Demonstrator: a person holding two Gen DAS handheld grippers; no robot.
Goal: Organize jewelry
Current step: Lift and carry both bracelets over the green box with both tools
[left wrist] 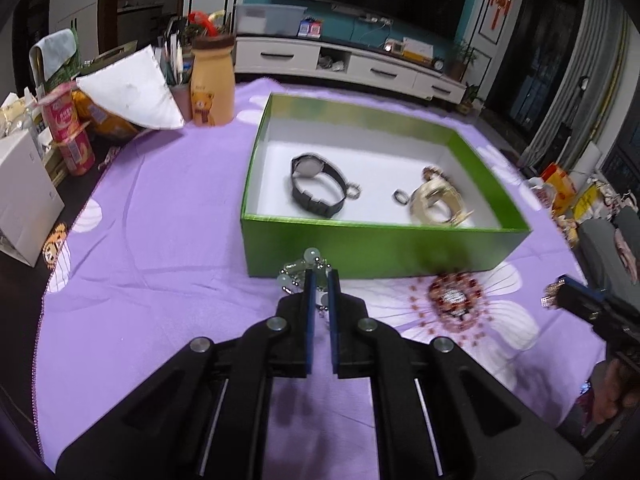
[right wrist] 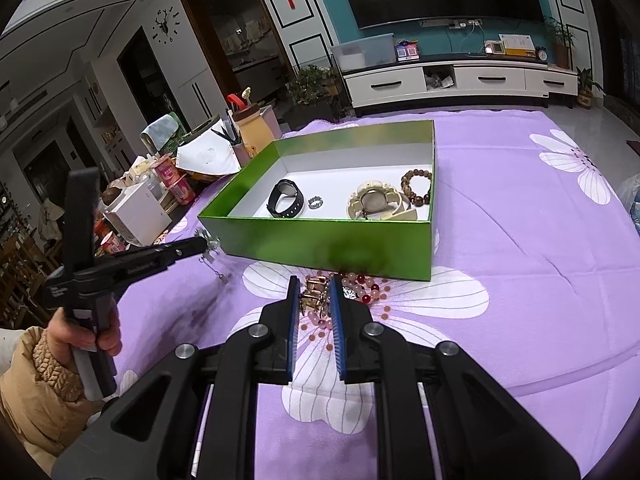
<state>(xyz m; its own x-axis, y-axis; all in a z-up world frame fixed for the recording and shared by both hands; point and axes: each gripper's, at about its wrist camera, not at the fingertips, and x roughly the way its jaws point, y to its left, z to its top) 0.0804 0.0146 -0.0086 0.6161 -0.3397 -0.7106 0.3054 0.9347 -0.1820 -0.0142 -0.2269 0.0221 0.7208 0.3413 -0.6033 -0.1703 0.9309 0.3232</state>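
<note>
The left gripper [left wrist: 321,280] had its jaws pinched tight on a silvery bead chain [left wrist: 298,270], lifted clear of the purple cloth [left wrist: 160,240] just near of the green box [left wrist: 380,248]. The right gripper [right wrist: 314,292] clamped a gold clasp piece [right wrist: 314,298], jaws narrowly parted, over loose beads [right wrist: 366,286]. Inside the box lay a black watch [left wrist: 316,184], a cream watch [left wrist: 436,200], rings and a wooden bracelet [right wrist: 418,186]

The cloth [right wrist: 500,240] is lilac, printed with white flowers with red-dotted centres. The box [right wrist: 320,248] is green outside, white inside. In it lie a black watch [right wrist: 285,199], a cream watch [right wrist: 374,200] and a brown bead bracelet [right wrist: 418,187]. The fingers [right wrist: 294,312] carry blue pads.
</note>
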